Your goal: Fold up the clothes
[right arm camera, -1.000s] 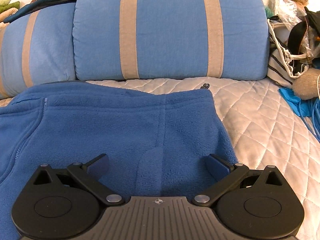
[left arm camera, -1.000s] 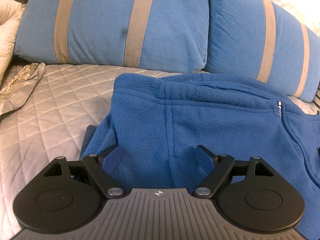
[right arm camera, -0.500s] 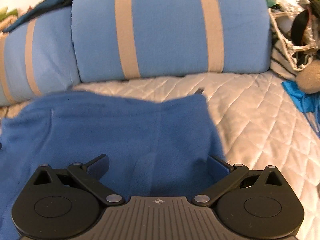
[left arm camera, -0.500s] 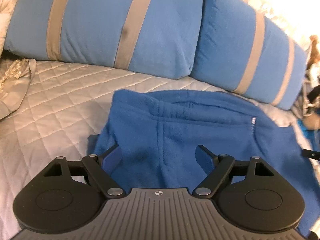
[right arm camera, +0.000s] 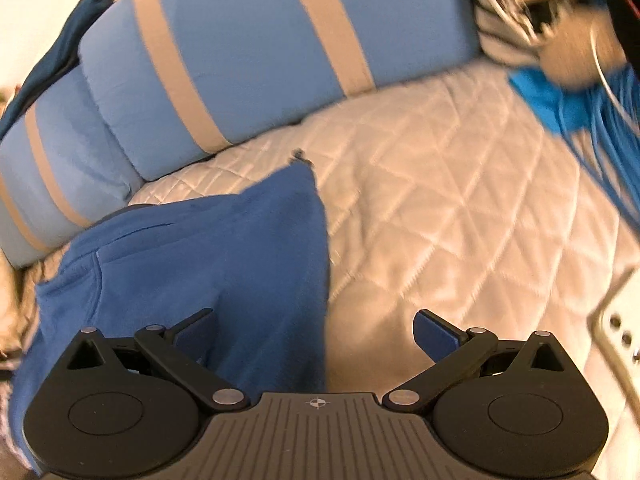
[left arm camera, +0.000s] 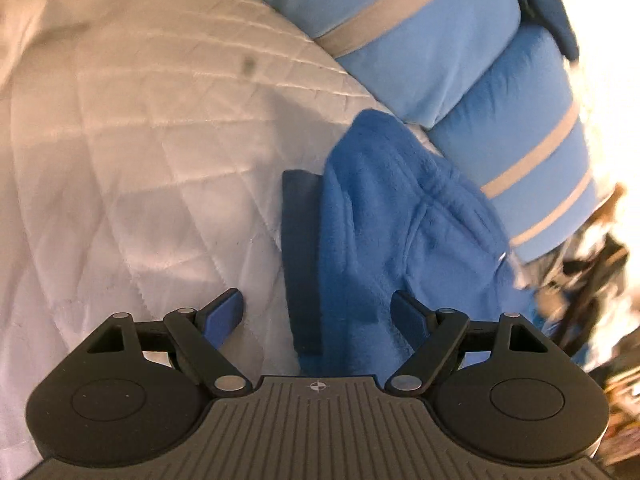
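Observation:
A blue fleece garment (left arm camera: 384,240) lies on a quilted white bedspread (left arm camera: 140,160), against striped blue pillows. My left gripper (left arm camera: 318,312) is open and empty above the garment's left edge, which runs between its fingers. The garment also shows in the right wrist view (right arm camera: 208,264). My right gripper (right arm camera: 316,332) is open and empty over the garment's right edge, its left finger (right arm camera: 196,332) above the fleece and its right finger (right arm camera: 436,336) above the bedspread (right arm camera: 460,200).
Two light blue pillows with tan stripes (left arm camera: 460,52) (right arm camera: 248,56) lie along the back of the bed. Bright blue cords and cloth (right arm camera: 580,112) and cluttered bags sit at the far right. A white object with holes (right arm camera: 620,328) is at the right edge.
Both grippers have swung outward and tilted: the left toward the garment's left edge, the right toward its right edge. Both stay open. The garment lies as before.

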A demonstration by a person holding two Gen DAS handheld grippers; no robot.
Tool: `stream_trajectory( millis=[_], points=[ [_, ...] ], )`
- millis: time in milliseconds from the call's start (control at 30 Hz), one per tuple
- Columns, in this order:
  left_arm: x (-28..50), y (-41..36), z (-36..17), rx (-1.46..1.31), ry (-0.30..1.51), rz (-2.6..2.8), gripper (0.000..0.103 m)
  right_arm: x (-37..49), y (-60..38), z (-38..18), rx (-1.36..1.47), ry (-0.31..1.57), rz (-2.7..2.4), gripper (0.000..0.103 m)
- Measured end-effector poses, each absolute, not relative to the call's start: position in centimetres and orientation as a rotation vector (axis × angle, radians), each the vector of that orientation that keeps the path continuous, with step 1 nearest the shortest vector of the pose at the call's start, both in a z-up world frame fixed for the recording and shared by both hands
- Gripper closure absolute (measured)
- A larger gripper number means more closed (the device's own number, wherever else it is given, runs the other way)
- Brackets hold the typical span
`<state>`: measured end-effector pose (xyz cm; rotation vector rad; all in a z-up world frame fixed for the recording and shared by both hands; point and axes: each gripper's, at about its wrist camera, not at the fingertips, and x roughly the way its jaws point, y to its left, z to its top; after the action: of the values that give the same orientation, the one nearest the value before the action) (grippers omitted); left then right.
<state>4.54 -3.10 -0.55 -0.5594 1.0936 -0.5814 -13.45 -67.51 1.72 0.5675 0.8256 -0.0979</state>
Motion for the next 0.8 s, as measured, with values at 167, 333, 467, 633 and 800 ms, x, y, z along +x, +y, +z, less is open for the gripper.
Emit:
stream_trajectory(
  millis=[167, 333, 467, 633, 800],
  points=[
    [5.5, -2.4, -2.2, -0.742, 1.108, -0.692, 0.022, -14.3, -69.4, 0.2, 0.704, 0.837, -0.059, 0.000],
    [6.1, -5.0, -2.8, -0.752, 1.142, -0.790, 0.022, -14.4, -70.4, -0.8, 0.801, 0.824, -0.039, 0.000],
    [6.9, -5.3, -3.2, -0.804, 1.170, -0.821, 0.022, -14.4, -71.0, -1.5, 0.877, 0.800, -0.004, 0.000],
    [6.8, -5.1, -3.4, -0.810, 1.184, -0.827, 0.027, -14.2, -71.9, -1.9, 0.947, 0.786, 0.040, 0.000],
    [6.7, -5.3, -3.4, -0.802, 1.184, -0.815, 0.028, -13.2, -71.6, -2.2, 0.974, 0.793, 0.131, 0.000]
  ],
)
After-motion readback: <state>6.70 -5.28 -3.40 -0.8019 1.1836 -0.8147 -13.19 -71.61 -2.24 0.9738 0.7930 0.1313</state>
